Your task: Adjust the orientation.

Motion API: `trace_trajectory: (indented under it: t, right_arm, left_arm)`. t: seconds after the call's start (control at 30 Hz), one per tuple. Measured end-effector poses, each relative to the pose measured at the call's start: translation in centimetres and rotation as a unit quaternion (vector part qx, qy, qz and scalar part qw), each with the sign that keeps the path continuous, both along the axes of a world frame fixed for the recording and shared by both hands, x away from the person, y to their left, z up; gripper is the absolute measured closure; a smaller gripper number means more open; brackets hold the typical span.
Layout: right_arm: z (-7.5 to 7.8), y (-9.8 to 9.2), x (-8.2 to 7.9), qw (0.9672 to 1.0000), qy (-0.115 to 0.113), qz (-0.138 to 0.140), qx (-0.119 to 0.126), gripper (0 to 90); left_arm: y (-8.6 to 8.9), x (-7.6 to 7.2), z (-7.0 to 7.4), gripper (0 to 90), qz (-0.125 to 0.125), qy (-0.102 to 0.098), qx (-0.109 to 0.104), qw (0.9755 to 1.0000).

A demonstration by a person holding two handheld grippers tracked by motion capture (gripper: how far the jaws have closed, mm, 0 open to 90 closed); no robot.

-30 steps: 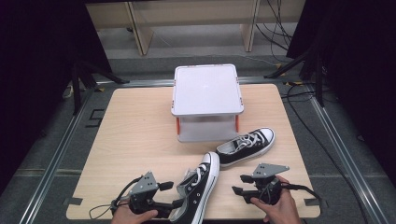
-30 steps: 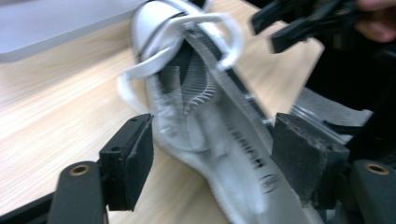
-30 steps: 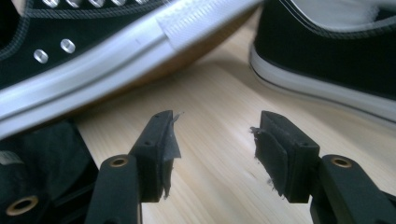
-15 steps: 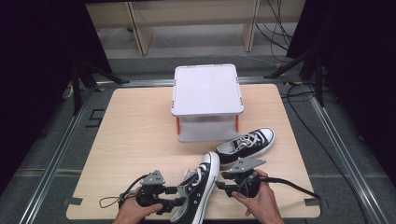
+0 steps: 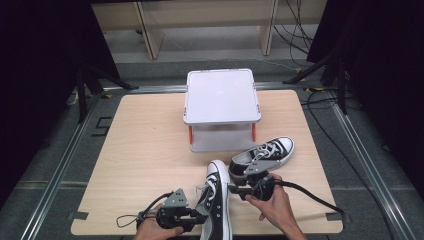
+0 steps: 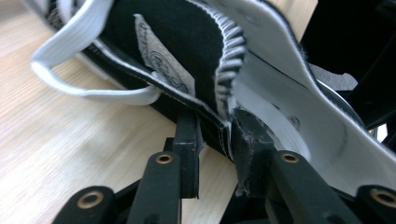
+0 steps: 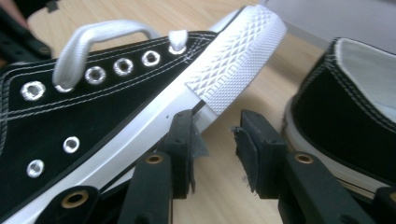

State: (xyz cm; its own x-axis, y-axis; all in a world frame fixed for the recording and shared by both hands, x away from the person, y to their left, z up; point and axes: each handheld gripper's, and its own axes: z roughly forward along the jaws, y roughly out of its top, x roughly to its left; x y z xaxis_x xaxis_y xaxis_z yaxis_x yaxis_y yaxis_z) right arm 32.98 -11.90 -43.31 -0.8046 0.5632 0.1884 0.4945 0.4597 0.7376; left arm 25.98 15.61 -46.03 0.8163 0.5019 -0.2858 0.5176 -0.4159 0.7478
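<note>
Pale wooden worktop (image 5: 140,150), white lidded box (image 5: 221,97) at its far middle, second sneaker (image 5: 262,155) lying crosswise before it. Near sneaker (image 5: 216,200) running lengthwise, toe toward the box, heel cut off at the near edge; grey inside label (image 6: 163,65) unreadable. Left tongs (image 6: 215,140) clenched on the sneaker's collar; right tongs (image 7: 215,140) released beside its sole.

black canvas sneaker (image 5: 218,200), white diamond-textured toe, pale wood table (image 5: 140,150)

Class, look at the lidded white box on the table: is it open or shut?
Shut: the white box has its flat lid seated squarely across its top.
</note>
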Motion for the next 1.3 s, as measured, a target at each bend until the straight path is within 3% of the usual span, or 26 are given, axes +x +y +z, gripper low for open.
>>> trace_trajectory:
  t: [0.23,0.27,0.33,0.4,0.43,0.47,0.5,0.53,0.6,0.7,0.77,0.8,0.83,0.87,0.93,1.0,1.1,1.13,1.17,1.27,1.3]
  right_arm:
    - [-0.1,-0.2,0.5,0.9995,-0.007,-0.001,-0.029,64.3]
    - [0.0,-0.3,0.5,0.9991,-0.009,-0.005,-0.041,63.9]
    - [-0.1,-0.4,0.3,0.9983,-0.009,-0.012,-0.057,63.8]
    - [-0.7,-0.5,0.7,0.9949,-0.045,-0.007,-0.090,64.8]
    - [-0.8,-0.5,0.8,0.9939,-0.038,-0.007,-0.104,64.0]
    - [-1.2,-0.4,0.9,0.9954,-0.036,-0.009,-0.089,66.7]
    - [-1.2,-0.4,0.9,0.9954,-0.036,-0.009,-0.089,66.7]
    - [-1.8,-0.2,1.2,0.9936,-0.040,-0.005,-0.106,64.4]
    - [-1.8,-0.3,1.4,0.9947,-0.031,-0.001,-0.098,63.2]
    - [-1.5,-0.2,1.2,0.9957,-0.026,-0.016,-0.087,62.5]
    - [-1.0,-0.7,1.2,0.9960,-0.027,-0.020,-0.083,62.0]
    - [-0.4,-1.3,1.2,0.9965,-0.023,-0.024,-0.077,61.7]
    - [-0.1,-1.7,1.0,0.9966,-0.016,-0.029,-0.075,61.5]
    - [0.3,-1.9,0.8,0.9967,-0.008,-0.039,-0.070,61.0]
    - [0.5,-2.2,0.7,0.9966,-0.022,-0.032,-0.073,60.8]
    - [1.0,-2.6,0.2,0.9964,-0.014,-0.042,-0.073,60.1]
    - [1.7,-3.3,-0.6,0.9962,-0.005,-0.054,-0.069,57.8]
    - [1.7,-3.3,-0.6,0.9962,-0.005,-0.054,-0.069,57.8]
    - [1.9,-3.4,-1.0,0.9961,0.011,-0.062,-0.062,55.9]
    - [2.0,-3.5,-1.4,0.9959,0.023,-0.063,-0.060,53.9]
    - [2.0,-3.5,-1.5,0.9959,0.021,-0.062,-0.062,53.2]
  left_arm:
    - [0.1,0.0,0.2,66.0,-0.002,0.002,-0.011,0.9999]
    - [-0.1,-0.1,0.2,66.0,0.002,0.006,-0.023,0.9997]
    - [0.0,-0.1,0.4,62.2,-0.006,-0.002,-0.024,0.9997]
    - [0.2,-0.2,0.6,54.2,-0.007,-0.001,-0.040,0.9992]
    - [0.3,-0.1,0.6,53.0,-0.008,0.005,-0.044,0.9990]
    - [0.3,-0.1,0.6,52.1,-0.008,0.005,-0.044,0.9990]
    - [0.4,-0.1,0.6,52.1,-0.010,0.005,-0.038,0.9992]
    - [0.6,0.0,0.5,50.2,-0.002,0.008,-0.044,0.9990]
    - [0.9,0.1,0.5,49.4,-0.002,0.008,-0.037,0.9993]
    - [1.5,0.2,0.6,49.1,0.014,0.011,-0.045,0.9988]
    - [2.0,0.3,0.6,48.1,0.016,0.003,-0.039,0.9991]
    - [2.7,0.5,0.6,47.7,0.022,-0.003,-0.027,0.9994]
    - [2.8,0.5,0.5,47.1,0.033,-0.004,-0.028,0.9990]
    - [3.1,0.6,0.4,46.1,0.032,-0.010,-0.010,0.9994]
    - [3.2,0.6,0.3,44.7,0.041,-0.014,-0.001,0.9991]
    - [3.4,0.7,0.2,42.7,0.052,-0.021,0.005,0.9984]
    - [4.1,1.0,0.2,39.8,0.058,-0.037,0.031,0.9971]
    - [4.1,1.0,0.2,38.8,0.058,-0.037,0.031,0.9971]
    - [4.2,0.9,0.2,37.6,0.063,-0.033,0.030,0.9970]
    - [5.2,1.2,-0.1,34.2,0.072,-0.039,0.062,0.9947]
    - [5.2,1.2,-0.1,33.4,0.072,-0.039,0.062,0.9947]
